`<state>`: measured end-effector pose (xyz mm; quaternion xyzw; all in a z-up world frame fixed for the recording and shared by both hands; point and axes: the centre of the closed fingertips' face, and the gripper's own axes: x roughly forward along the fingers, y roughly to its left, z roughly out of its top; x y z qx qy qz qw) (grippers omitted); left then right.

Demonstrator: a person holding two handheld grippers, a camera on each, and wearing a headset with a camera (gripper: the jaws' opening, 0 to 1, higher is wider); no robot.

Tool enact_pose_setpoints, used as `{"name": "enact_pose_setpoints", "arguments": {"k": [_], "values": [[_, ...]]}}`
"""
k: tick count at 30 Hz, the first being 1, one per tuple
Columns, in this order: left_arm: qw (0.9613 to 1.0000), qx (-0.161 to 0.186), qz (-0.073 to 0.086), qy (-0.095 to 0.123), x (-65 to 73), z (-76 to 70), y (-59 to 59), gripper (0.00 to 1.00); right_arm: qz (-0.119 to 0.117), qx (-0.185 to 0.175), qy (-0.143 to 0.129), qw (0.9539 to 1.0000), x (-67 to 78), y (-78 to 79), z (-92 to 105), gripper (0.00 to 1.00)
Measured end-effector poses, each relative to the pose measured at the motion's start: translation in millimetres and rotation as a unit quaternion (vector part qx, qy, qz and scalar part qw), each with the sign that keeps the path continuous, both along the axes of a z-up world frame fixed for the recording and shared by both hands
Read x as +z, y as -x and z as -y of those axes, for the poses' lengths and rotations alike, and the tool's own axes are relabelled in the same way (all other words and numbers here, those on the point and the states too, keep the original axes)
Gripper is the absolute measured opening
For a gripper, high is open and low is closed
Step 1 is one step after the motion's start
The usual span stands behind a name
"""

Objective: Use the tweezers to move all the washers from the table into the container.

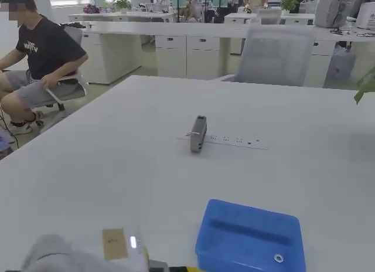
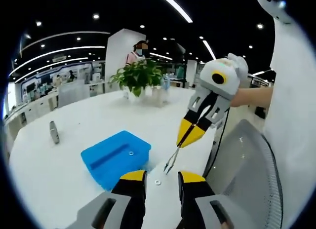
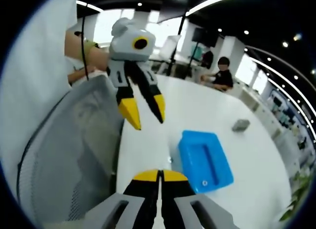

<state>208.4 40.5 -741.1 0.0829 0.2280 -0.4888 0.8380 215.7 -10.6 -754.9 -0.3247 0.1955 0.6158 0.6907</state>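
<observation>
Nearly on target: tweezers poised beside a loose washer

Clamped together on the tweezers (image 2: 172,159), the right gripper (image 2: 186,139) reaches in from the right of the left gripper view. The left gripper (image 2: 163,178) sits at lower centre, jaws apart and holding nothing. The tweezers' long axis slants from upper right to lower left, tips pointing down at the table (image 2: 59,189), just beside the loose washer (image 2: 157,181). Left of centre, the blue container (image 2: 116,157) already holds a binned washer (image 2: 131,153). A clean pick likely means setting the tips astride the rim, then pinching gently so it doesn't skid.
</observation>
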Motion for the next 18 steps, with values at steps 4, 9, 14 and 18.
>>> {"name": "enact_pose_setpoints", "arguments": {"k": [4, 9, 14, 18], "values": [[0.9974, -0.063, -0.020, -0.029, -12.8, 18.4, 8.1, 0.21, -0.009, 0.011, -0.004, 0.9999, 2.4, 5.3, -3.7, 0.00], [0.9938, -0.102, -0.017, -0.041, -15.7, 37.0, 11.0, 0.19, -0.022, 0.027, -0.014, 0.9993, 5.8, 14.2, -9.5, 0.00], [0.9909, -0.126, -0.012, -0.047, -17.0, 49.5, 9.8, 0.16, -0.045, 0.042, -0.019, 0.9979, 7.2, 24.7, -15.7, 0.00], [0.9863, -0.151, -0.010, -0.067, -23.5, 51.9, 13.1, 0.04, -0.054, 0.046, -0.019, 0.9973, 6.4, 28.3, -18.8, 0.00]]}}
